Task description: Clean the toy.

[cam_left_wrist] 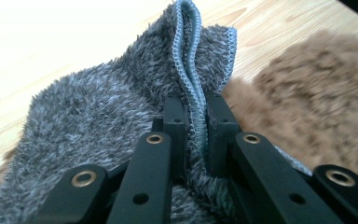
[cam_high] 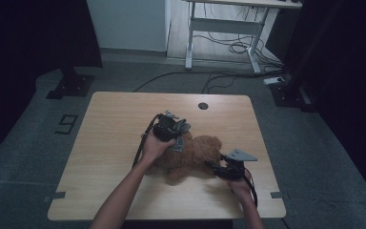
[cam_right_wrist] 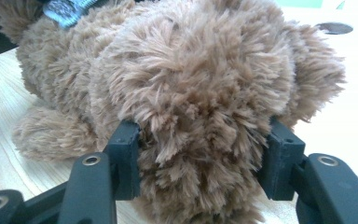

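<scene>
text: "9" | on: floor [cam_high: 38, 138] left of table [cam_high: 114, 109] | form: dark tape mark [cam_high: 66, 124]

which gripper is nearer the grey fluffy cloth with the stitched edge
Left. The left gripper is shut on the grey fluffy cloth, pinching its folded edge. The right gripper is apart from it, its jaws around the brown plush teddy bear.

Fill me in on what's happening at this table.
A person works two hand-held grippers over a brown teddy bear lying on the wooden table. The left gripper is shut on the stitched edge of a grey fleecy cloth, held beside the bear. The right gripper has its jaws spread wide around a plush part of the bear, pressing into the fur on both sides.
</scene>
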A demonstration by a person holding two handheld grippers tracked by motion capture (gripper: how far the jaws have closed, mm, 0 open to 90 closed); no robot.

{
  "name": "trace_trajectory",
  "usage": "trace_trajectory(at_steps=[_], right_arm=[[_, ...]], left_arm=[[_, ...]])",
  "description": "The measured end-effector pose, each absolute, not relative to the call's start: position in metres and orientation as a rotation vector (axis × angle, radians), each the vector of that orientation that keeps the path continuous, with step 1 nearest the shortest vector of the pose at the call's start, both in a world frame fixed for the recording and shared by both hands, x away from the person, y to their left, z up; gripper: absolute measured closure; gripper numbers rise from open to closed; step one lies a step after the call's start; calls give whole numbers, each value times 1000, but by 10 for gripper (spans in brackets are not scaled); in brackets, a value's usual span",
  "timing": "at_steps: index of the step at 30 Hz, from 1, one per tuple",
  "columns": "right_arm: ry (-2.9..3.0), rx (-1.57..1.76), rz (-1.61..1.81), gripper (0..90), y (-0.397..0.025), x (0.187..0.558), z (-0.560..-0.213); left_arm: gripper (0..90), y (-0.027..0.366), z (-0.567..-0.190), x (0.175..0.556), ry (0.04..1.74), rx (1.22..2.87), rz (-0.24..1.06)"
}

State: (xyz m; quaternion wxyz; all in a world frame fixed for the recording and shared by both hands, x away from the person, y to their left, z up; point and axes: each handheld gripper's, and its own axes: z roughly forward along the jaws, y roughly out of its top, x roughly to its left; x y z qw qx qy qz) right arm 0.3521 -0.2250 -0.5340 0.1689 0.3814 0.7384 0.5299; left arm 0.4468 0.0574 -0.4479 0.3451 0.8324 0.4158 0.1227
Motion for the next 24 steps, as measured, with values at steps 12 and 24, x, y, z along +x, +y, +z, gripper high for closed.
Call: trace_trajectory(at_steps=[12, 24], right_arm=[[2101, 1099, 1509, 428, -225, 353, -536], [2093, 1111, 1519, 429, -226, 354, -537]], left_arm=[[813, 122, -475, 445, 1218, 2068, 269], [812, 149, -500, 436, 1289, 2089, 262]])
